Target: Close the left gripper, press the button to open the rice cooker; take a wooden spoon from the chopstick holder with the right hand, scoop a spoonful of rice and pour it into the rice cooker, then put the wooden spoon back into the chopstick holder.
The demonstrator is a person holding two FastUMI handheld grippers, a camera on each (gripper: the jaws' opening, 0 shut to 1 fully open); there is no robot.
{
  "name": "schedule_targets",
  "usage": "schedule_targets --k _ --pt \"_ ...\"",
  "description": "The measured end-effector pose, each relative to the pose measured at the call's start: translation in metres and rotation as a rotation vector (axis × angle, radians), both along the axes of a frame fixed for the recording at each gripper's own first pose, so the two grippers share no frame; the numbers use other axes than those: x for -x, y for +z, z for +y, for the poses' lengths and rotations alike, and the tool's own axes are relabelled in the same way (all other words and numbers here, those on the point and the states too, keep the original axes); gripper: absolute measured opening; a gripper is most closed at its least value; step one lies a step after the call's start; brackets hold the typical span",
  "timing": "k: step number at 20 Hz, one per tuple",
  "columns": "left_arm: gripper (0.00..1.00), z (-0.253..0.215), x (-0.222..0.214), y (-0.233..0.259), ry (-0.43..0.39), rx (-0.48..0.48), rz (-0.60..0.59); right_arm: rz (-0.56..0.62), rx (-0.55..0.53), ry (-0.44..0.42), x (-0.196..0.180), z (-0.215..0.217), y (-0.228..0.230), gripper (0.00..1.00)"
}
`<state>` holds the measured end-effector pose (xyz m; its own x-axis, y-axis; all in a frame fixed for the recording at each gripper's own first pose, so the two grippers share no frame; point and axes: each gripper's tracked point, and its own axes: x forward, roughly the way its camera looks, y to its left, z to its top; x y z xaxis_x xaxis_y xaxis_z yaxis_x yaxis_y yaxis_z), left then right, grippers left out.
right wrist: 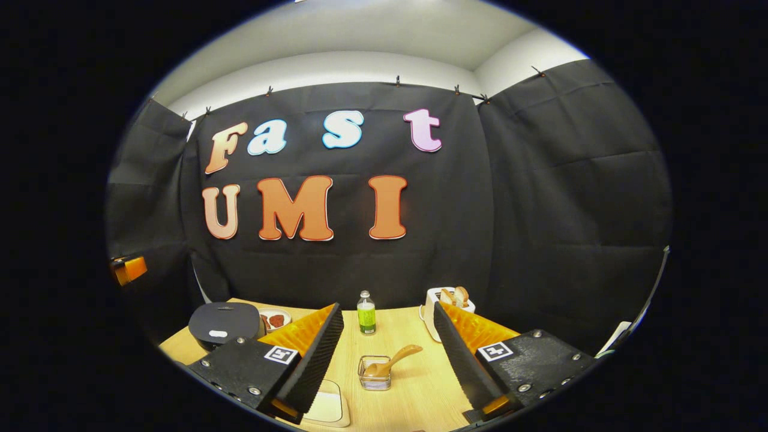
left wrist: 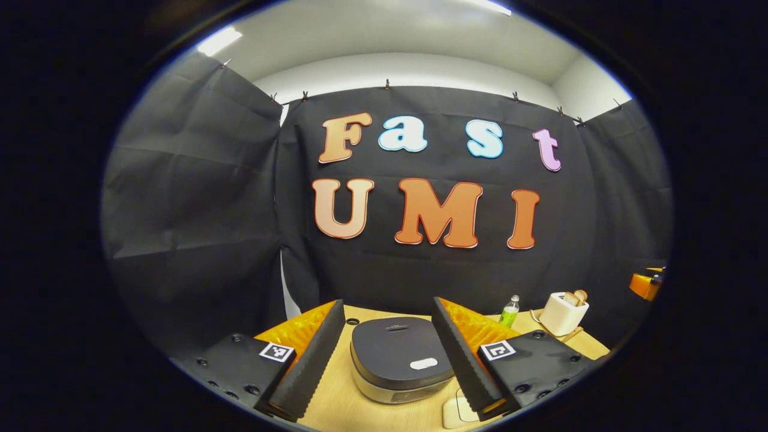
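Evidently nothing is done: rice cooker [left wrist: 401, 360] lidded, wooden spoon [right wrist: 393, 362] in its holder [right wrist: 374, 373], both grippers [left wrist: 389, 354] [right wrist: 389, 354] spread wide.

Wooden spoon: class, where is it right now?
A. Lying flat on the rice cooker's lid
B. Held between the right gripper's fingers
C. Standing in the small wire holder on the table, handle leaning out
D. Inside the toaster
C: in the right gripper view the wooden spoon sits in the wire holder with its handle tilted out, while the right gripper is open and apart from it.
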<state>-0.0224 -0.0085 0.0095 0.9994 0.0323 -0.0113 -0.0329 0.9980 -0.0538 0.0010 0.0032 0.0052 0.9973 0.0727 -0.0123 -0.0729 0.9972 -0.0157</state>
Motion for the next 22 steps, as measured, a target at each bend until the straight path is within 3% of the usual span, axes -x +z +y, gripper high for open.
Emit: schedule_targets --k 4,13,17,22 --pt "1.00 -0.010 0.021 0.007 0.012 -0.023 -0.012 0.015 -0.049 0.032 -0.003 -0.008 -0.004 0.93" --pt "1.00 -0.026 0.034 0.015 -0.003 -0.029 -0.024 -0.009 -0.044 0.013 0.004 -0.032 0.001 0.93" --pt "0.93 -0.033 0.031 0.013 -0.034 -0.047 -0.015 0.004 -0.043 -0.007 0.006 -0.039 -0.007 0.93" --pt "0.46 -0.040 0.020 0.006 -0.074 -0.056 0.008 0.024 -0.035 -0.022 0.004 -0.040 -0.014 0.93"
